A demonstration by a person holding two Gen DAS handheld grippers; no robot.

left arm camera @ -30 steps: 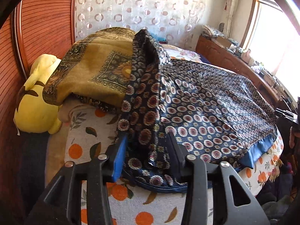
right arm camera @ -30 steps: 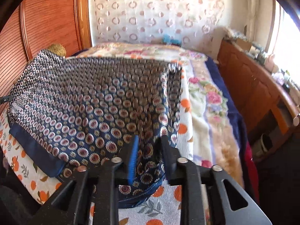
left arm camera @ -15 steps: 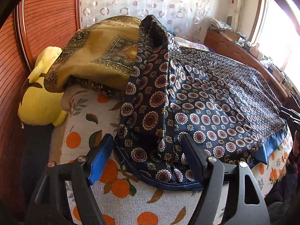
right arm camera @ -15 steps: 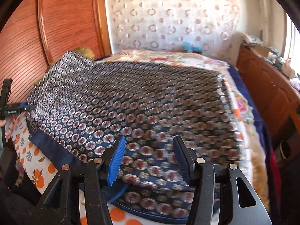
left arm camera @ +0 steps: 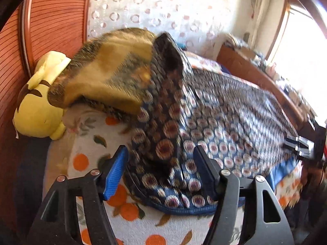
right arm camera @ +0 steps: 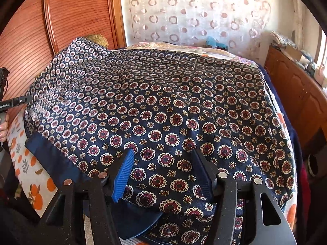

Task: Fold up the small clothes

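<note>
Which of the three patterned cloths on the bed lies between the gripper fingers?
The navy medallion-print cloth, not the mustard cloth or orange-print sheet.

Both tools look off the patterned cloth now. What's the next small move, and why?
Probably close the left tool, already closing, on the bunched corner of the patterned cloth between its pads. The right tool, opening, hovers above flat cloth. That left corner rides up the mustard cushion, unflattened.
</note>
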